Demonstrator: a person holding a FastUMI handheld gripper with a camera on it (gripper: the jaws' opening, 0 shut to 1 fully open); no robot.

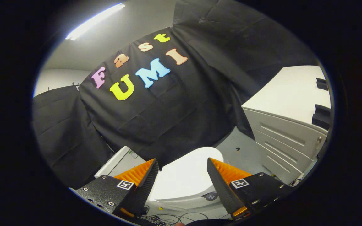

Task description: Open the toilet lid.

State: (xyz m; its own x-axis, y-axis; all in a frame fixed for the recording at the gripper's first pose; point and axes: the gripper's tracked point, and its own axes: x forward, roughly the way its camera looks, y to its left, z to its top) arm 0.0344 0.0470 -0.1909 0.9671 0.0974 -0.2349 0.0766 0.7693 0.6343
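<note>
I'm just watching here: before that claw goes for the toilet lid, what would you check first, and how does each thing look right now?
1. Toilet lid down and shut: ok, it lies flat.
2. Gripper open: ok, fingers spread, nothing between them pressed.
3. Lined up: ok, lid sits between and beyond the fingers.
4. Touching the lid: not ok, a gap remains.
5. Front lip of lid reachable: cannot tell, fingers hide part.
6. Cables on the floor below: not ok, loose near the base.
7. Cabinet beside the toilet: ok, apart.
</note>
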